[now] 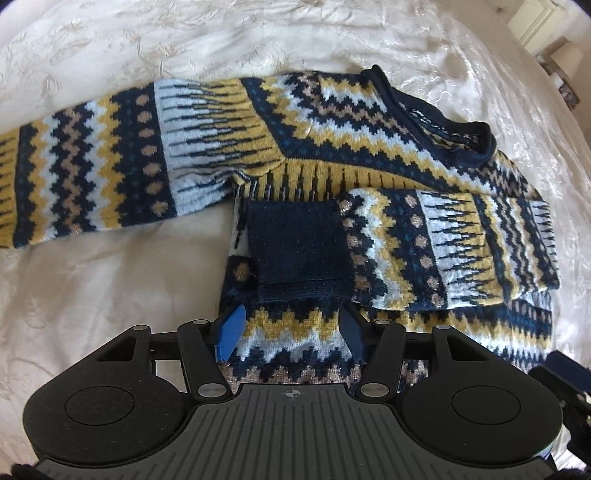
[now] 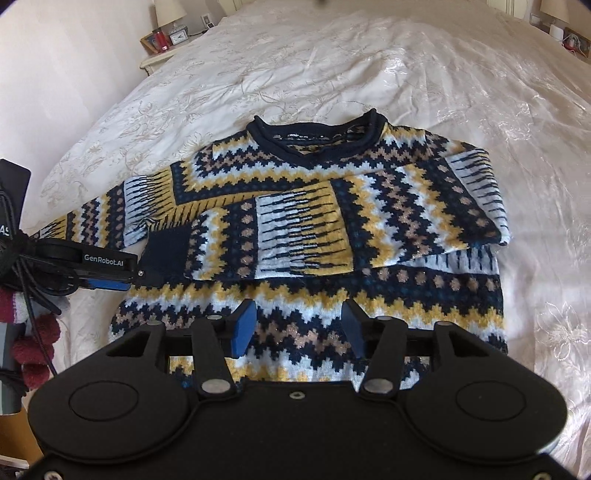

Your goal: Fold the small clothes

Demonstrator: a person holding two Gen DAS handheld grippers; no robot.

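A small knitted sweater (image 2: 332,236) in navy, yellow, white and tan zigzags lies flat on the bed, collar (image 2: 314,142) away from me. One sleeve (image 2: 332,225) is folded across the chest, its navy cuff (image 1: 299,251) (image 2: 166,254) at the sweater's left side. The other sleeve (image 1: 96,162) lies spread out to the left. My left gripper (image 1: 291,328) is open just above the sweater's lower left, right below the cuff; it shows from the side in the right wrist view (image 2: 136,277). My right gripper (image 2: 299,328) is open over the sweater's lower hem.
The cream embroidered bedspread (image 2: 406,74) covers the bed all round. A bedside table (image 2: 162,48) with a clock and lamp stands far left, another (image 2: 569,33) far right. Dark red fabric and cables (image 2: 33,343) hang at the left edge.
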